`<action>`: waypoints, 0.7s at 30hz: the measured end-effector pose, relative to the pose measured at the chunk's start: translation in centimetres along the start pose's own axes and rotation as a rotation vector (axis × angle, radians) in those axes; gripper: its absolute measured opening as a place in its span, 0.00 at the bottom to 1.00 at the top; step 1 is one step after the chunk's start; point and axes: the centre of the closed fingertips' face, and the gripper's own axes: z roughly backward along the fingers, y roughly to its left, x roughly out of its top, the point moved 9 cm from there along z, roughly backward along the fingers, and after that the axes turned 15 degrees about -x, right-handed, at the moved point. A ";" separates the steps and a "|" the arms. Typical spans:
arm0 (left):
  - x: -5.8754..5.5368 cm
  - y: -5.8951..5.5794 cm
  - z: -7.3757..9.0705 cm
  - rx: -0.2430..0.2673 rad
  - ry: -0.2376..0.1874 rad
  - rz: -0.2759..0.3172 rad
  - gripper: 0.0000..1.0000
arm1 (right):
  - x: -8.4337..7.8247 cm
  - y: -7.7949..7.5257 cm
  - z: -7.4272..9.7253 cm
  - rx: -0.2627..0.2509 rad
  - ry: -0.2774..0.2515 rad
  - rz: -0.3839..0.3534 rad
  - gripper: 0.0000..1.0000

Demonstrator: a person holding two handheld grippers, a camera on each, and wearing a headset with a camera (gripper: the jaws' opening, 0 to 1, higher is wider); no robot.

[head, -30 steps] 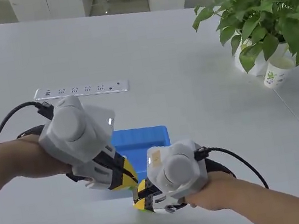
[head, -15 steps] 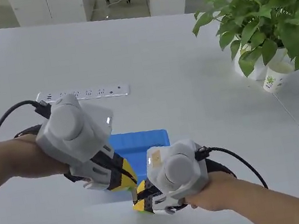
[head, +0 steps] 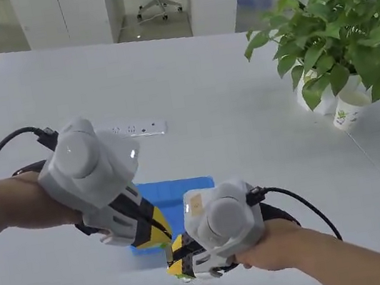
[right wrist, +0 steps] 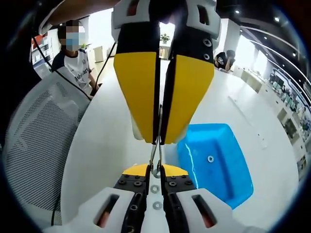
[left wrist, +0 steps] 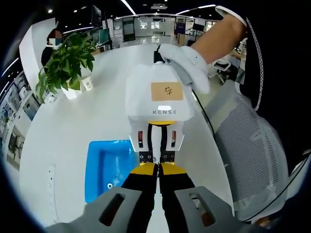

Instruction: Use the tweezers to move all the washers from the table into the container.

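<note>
My left gripper [head: 157,234] is shut on thin metal tweezers [right wrist: 158,141], which run down between its big yellow pads. My right gripper [head: 177,264] faces it tip to tip, and its yellow tips [right wrist: 137,170] are pressed against the tweezers' lower end. Two small washers [right wrist: 154,189] lie on the white table just below those tips. The blue container [head: 183,190] sits directly behind both grippers, partly covered by them, and one washer [right wrist: 210,158] lies inside it. In the left gripper view the right gripper [left wrist: 158,169] meets my own black jaws beside the container [left wrist: 104,165].
A white power strip [head: 137,129] lies beyond the container. A potted plant [head: 335,54] stands at the table's far right. A mesh chair [left wrist: 257,155] is beside the table, and a person [right wrist: 73,58] sits off its edge. White tabletop [head: 245,126] stretches between the container and the plant.
The head camera has tilted, so the scene sits lower in the picture. Both grippers stay joined tip to tip and now cover more of the container's near edge.
</note>
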 end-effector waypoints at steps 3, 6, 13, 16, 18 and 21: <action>0.4 0.1 0.5 0.006 -0.002 -0.003 0.05 | 0.4 -0.4 0.4 -0.005 -0.003 0.001 0.11; 0.8 0.1 0.8 0.013 -0.005 -0.009 0.05 | 0.7 -0.8 0.7 -0.007 -0.007 -0.001 0.11; 1.4 0.6 1.8 0.020 0.002 -0.024 0.05 | 1.3 -1.6 1.1 -0.007 -0.011 0.007 0.11; 1.5 0.9 2.1 0.022 0.006 -0.030 0.05 | 1.6 -2.1 1.0 -0.008 -0.013 0.012 0.11; 1.5 1.1 2.4 0.024 0.008 -0.034 0.05 | 1.7 -2.5 1.0 -0.011 -0.015 0.014 0.11; 1.5 1.5 2.7 0.029 0.011 -0.036 0.05 | 1.9 -3.0 0.8 -0.014 -0.019 0.014 0.11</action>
